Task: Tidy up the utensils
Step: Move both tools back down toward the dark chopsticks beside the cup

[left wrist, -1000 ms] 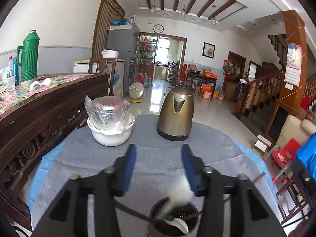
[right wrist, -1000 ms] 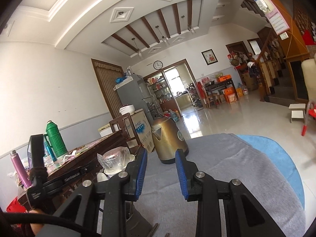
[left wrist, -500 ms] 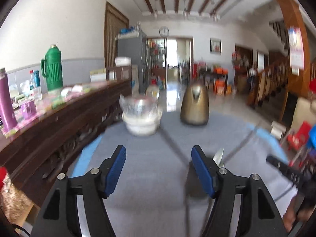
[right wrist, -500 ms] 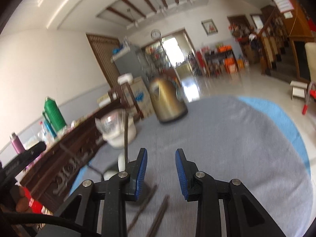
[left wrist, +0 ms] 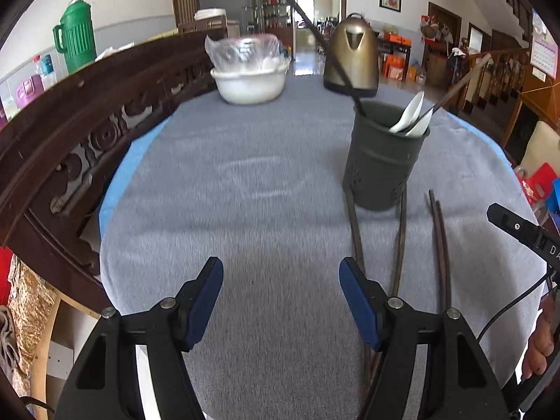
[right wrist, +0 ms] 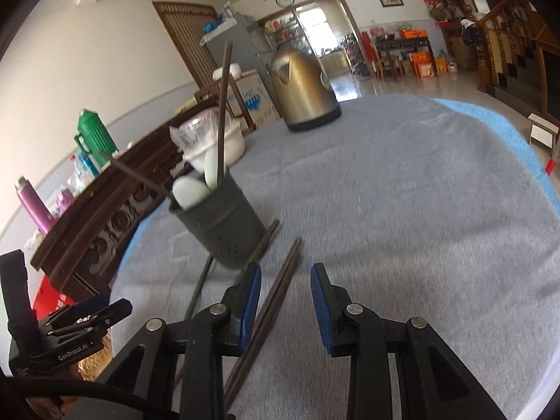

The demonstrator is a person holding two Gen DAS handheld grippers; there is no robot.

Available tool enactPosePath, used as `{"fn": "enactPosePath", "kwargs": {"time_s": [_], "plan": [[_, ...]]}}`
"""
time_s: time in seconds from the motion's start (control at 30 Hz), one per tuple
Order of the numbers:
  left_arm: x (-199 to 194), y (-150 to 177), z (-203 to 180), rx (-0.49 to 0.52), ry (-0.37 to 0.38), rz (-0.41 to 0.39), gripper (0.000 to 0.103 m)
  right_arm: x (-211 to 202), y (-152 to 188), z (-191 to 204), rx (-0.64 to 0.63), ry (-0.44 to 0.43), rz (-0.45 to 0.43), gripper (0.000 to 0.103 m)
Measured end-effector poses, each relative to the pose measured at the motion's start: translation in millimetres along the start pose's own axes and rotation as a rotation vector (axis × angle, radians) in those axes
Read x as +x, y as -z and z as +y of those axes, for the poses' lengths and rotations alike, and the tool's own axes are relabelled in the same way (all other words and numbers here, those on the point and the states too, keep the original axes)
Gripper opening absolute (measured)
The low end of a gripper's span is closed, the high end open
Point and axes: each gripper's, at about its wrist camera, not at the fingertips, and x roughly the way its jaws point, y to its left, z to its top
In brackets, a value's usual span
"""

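Observation:
A dark perforated utensil holder (left wrist: 383, 164) (right wrist: 220, 224) stands on the grey tablecloth (left wrist: 245, 182). It holds white spoons (left wrist: 409, 115) (right wrist: 190, 190) and two leaning dark chopsticks (right wrist: 221, 112). Several loose chopsticks (left wrist: 439, 245) lie on the cloth in front of the holder. My left gripper (left wrist: 281, 301) is open and empty, low over the cloth, left of the loose sticks. My right gripper (right wrist: 285, 301) is open with a narrower gap. A chopstick pair (right wrist: 280, 290) lies on the cloth below it, close to its left finger. Each gripper shows in the other's view.
A gold kettle (left wrist: 351, 56) and a white bowl (left wrist: 250, 82) with a plastic-wrapped dish stand at the table's far side. A carved dark wooden sideboard (left wrist: 70, 129) runs along the left edge, bearing a green thermos (left wrist: 75, 40). Blue cloth (right wrist: 518, 140) rims the table.
Both grippers have dropped and tilted down towards the table. The left one drew back from above the holder and its jaws widened. Loose chopsticks have come into view.

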Motion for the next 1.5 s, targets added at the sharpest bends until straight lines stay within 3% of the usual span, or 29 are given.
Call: {"fn": "enactPosePath", "kwargs": {"time_s": [0.27,0.43,1.5], "plan": [[8.2,9.3,4.6,-0.01,0.004,0.045,0.07,9.4,10.5,0.4,0.019,-0.019,0.021,0.033],[10.6,11.2,-7.4,0.032,-0.008,0.028,0.07,9.0,16.1,6.3,-0.042,0.008,-0.039,0.033],[36.5,-19.6,-18.2,0.078,-0.032,-0.02,0.07,25.3,17.4,-12.0,0.04,-0.064,-0.018,0.033]]}}
